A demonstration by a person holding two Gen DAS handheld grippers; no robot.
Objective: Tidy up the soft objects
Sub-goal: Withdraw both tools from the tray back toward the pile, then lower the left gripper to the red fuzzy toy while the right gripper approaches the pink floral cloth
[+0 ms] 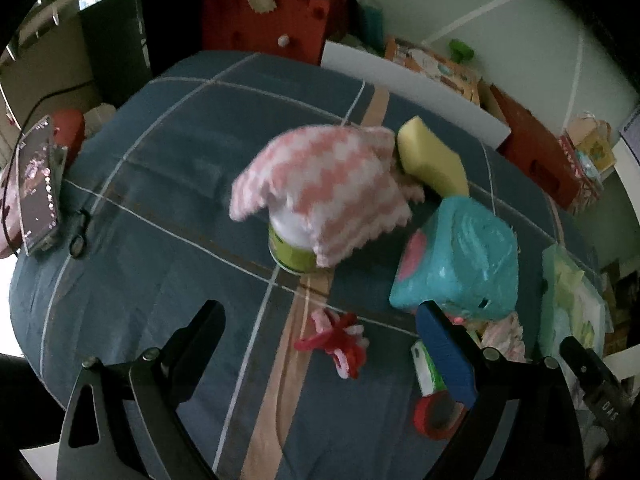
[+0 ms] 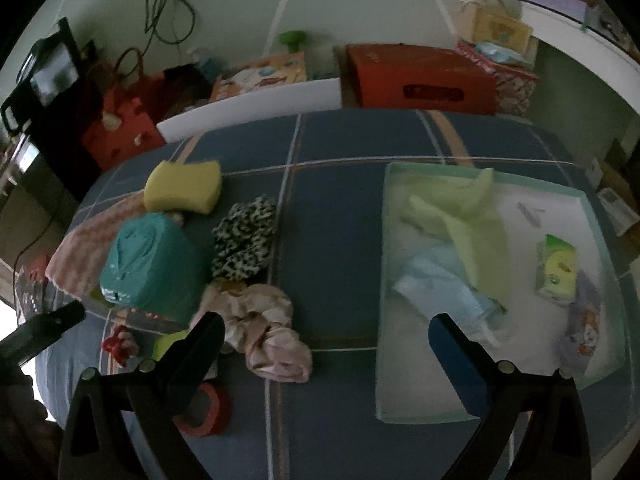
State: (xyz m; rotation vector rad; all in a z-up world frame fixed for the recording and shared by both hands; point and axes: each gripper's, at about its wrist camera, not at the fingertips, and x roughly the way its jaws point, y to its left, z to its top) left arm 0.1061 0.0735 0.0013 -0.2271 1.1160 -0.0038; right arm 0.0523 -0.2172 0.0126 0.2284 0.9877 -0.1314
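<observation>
Blue plaid bedspread (image 2: 332, 216) fills both views and serves as the work surface. Shallow pale-green tray (image 2: 384, 280) sits at right of the right wrist view, already holding a yellow-green cloth (image 2: 460, 216), a light-blue cloth (image 2: 436, 280) and a small green packet (image 2: 558, 272).

Remaining soft items, largest first:
- Teal plastic-wrapped pack (image 1: 460, 256), centre right of the left wrist view: judged light and squashy, film likely slippery; grip a corner or fold.
- Pink-and-white zigzag knitted cloth (image 1: 320, 188), draped over a yellow-green can (image 1: 290, 254): limp, would sag; pinch a raised fold, or the can may tip.
- Yellow foam sponge (image 2: 184, 192), upper left of the right wrist view: light, compressible; clamp across its narrow sides.
- Black-and-white patterned fabric bundle (image 2: 244, 240) and crumpled pink fabric (image 2: 264, 332): floppy; take at a bunched ridge.
- Red-and-white yarn tassel (image 1: 340, 340): very light.

Left gripper (image 1: 320, 344) and right gripper (image 2: 326, 344) both stand wide and empty.

Obscured: the can's label, items beneath the teal pack, and a red tape roll (image 2: 208, 408) partly behind a finger. Both views are blurred.
</observation>
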